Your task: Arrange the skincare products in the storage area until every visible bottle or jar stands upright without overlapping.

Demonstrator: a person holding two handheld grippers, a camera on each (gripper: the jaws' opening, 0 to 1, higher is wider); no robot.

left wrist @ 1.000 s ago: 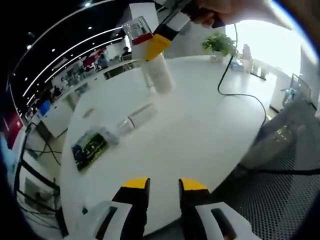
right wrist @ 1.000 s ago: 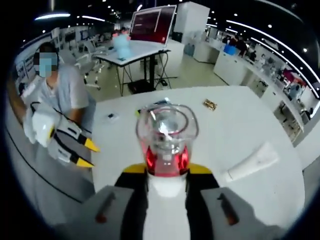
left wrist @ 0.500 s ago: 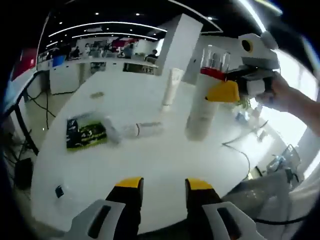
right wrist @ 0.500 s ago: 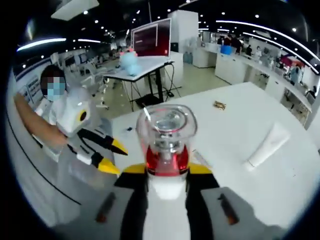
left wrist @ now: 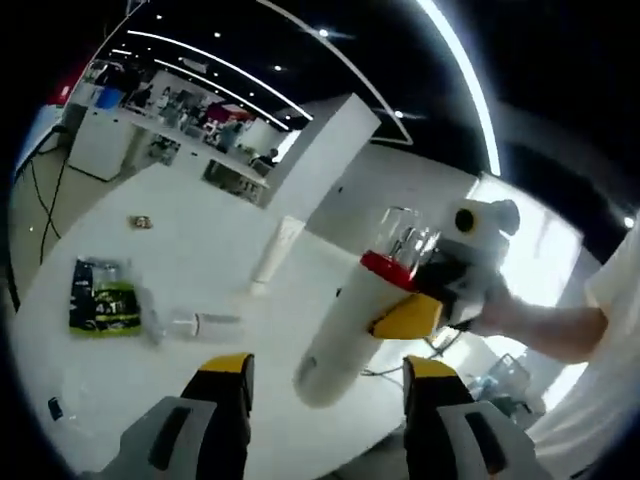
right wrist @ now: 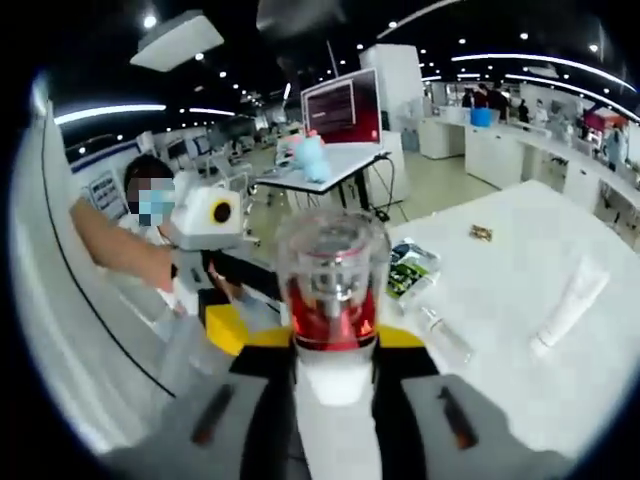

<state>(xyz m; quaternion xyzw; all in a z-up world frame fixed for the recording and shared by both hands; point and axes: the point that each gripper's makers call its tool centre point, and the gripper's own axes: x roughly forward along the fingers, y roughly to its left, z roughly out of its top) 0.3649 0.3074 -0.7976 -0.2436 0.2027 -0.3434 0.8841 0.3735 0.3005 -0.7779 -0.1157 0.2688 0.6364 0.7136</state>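
A tall white bottle point(left wrist: 345, 335) with a red collar and a clear cap hangs tilted above the round white table point(left wrist: 200, 260), and my right gripper point(left wrist: 403, 305) is shut on its upper body. Its base hangs close in front of my left gripper point(left wrist: 328, 367), whose jaws stand wide open on either side. In the right gripper view the bottle's cap point(right wrist: 331, 258) rises between my right gripper's point(right wrist: 332, 338) jaws, with the left gripper point(right wrist: 225, 318) close at its left. A white tube point(left wrist: 270, 255) and a small clear bottle point(left wrist: 200, 323) lie flat on the table.
A green and black packet point(left wrist: 100, 297) lies near the table's left edge, and a small gold wrapper point(left wrist: 143, 222) lies farther back. A person point(right wrist: 140, 250) stands beside the table holding the left gripper. Desks and a red screen point(right wrist: 340, 105) fill the room behind.
The right gripper has brought the white bottle closer, now tilted with its base in front of the left jaws. The left jaws have spread wider. Both views have swung.
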